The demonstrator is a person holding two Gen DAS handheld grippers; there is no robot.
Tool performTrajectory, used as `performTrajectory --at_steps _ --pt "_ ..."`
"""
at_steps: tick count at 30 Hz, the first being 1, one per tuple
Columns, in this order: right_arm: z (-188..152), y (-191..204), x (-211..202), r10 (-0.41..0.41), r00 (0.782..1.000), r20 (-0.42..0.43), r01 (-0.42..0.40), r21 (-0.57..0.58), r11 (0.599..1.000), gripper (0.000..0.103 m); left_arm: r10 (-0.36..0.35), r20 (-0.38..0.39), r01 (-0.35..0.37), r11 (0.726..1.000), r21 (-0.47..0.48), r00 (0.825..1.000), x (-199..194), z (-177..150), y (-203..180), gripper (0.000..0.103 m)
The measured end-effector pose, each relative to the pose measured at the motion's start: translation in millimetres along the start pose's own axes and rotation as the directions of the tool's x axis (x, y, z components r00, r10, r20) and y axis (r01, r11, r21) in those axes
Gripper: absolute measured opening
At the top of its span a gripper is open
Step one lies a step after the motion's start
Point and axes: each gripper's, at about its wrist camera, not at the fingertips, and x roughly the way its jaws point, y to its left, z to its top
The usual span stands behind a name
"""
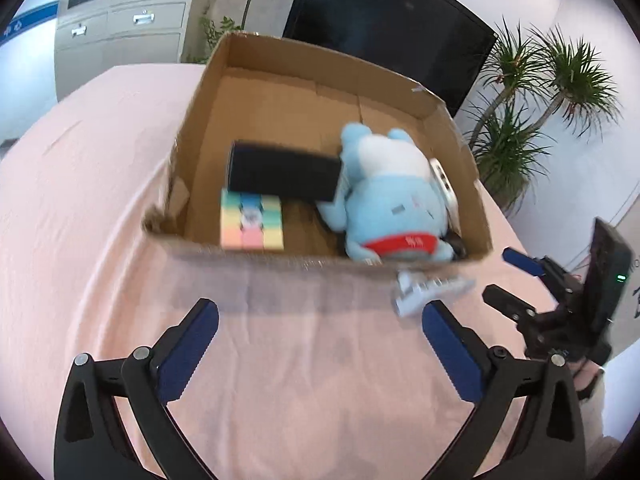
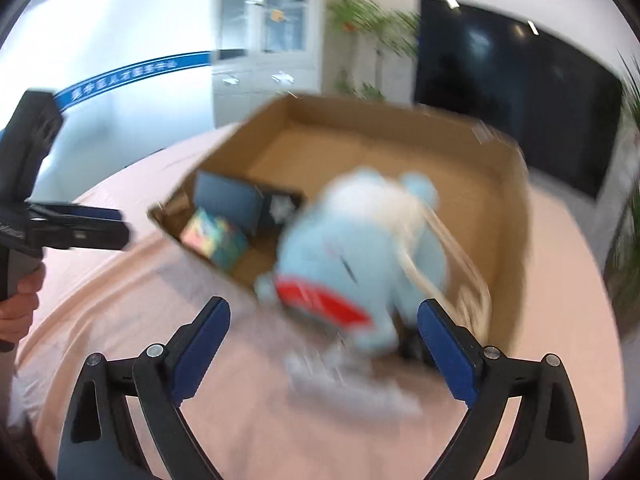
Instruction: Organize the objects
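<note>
Mostly done: plush toy (image 1: 394,196), cube (image 1: 252,222) and black case (image 1: 282,176) sit in my cardboard box (image 1: 192,120); a grey object (image 1: 430,290) remains outside, both grippers (image 1: 320,344) (image 2: 324,344) open, empty.

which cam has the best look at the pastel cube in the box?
Left wrist. The pastel cube sits sharp and almost fully visible in the cardboard box. The right wrist view shows it motion-blurred, at an angle, partly cut off by the near box wall.

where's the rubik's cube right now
In the left wrist view, the cube sits inside the cardboard box, near-left corner, just in front of the black case.
</note>
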Motion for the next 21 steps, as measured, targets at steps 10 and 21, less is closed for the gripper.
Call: performTrajectory --at_steps 10,21 --pt "-37 -40 38 0.088 0.994 -0.065 -0.086 0.038 0.996 0.080 -0.025 -0.074 0.021 0.999 -0.044 0.997 -2 -54 -10 0.102" --pt "-90 60 17 0.293 0.938 -0.184 -0.329 -0.216 0.919 0.041 -0.001 -0.096 -0.009 0.994 -0.105 0.995 -7 -98 14 0.102"
